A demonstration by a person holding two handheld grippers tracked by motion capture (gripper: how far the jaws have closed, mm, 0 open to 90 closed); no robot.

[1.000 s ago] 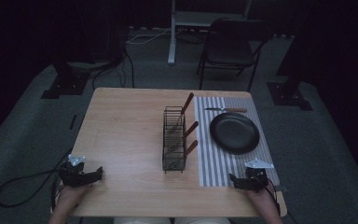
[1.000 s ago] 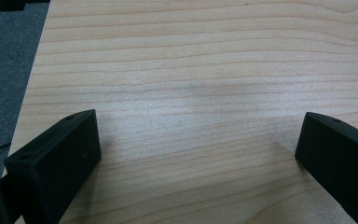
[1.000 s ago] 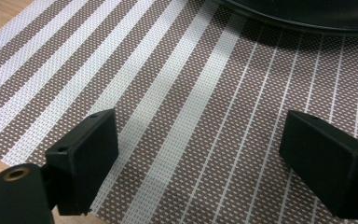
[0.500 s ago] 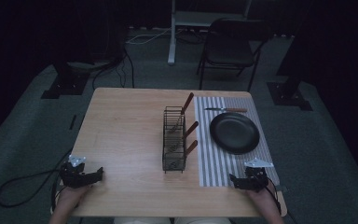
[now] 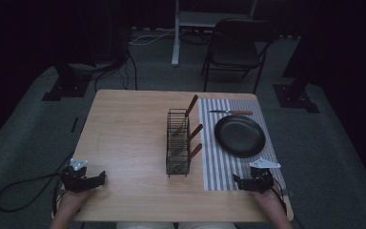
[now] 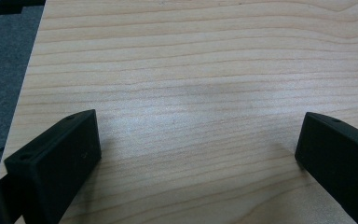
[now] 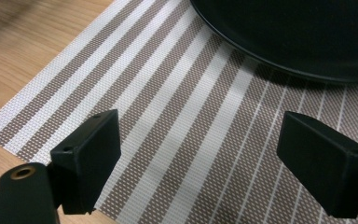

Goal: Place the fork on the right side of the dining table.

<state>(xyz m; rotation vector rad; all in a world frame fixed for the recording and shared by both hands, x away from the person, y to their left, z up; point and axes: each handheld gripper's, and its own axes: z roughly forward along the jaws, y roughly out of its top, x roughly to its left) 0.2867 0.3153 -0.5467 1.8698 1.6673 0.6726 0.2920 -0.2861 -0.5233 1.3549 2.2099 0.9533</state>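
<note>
A pale wooden counter (image 5: pixel 128 143) stood on grey carpet in a dark room, with a folding chair (image 5: pixel 233 45) behind its far edge. A wire rack (image 5: pixel 177 143) holding wooden-handled utensils stood near the middle, and this rack serves as landmark. Just right of it lay a striped mat (image 5: pixel 219 162) carrying a black plate (image 5: pixel 239 136), with a knife (image 5: pixel 231 113) beyond the plate. The left gripper (image 5: pixel 100 178) rested well left of the rack at the near edge, fingers (image 6: pixel 56 163) spread apart over bare wood. The right gripper (image 5: pixel 235 180) sat right of the rack on the mat's near end, fingers (image 7: pixel 88 154) likewise apart, empty, close before the plate.
</note>
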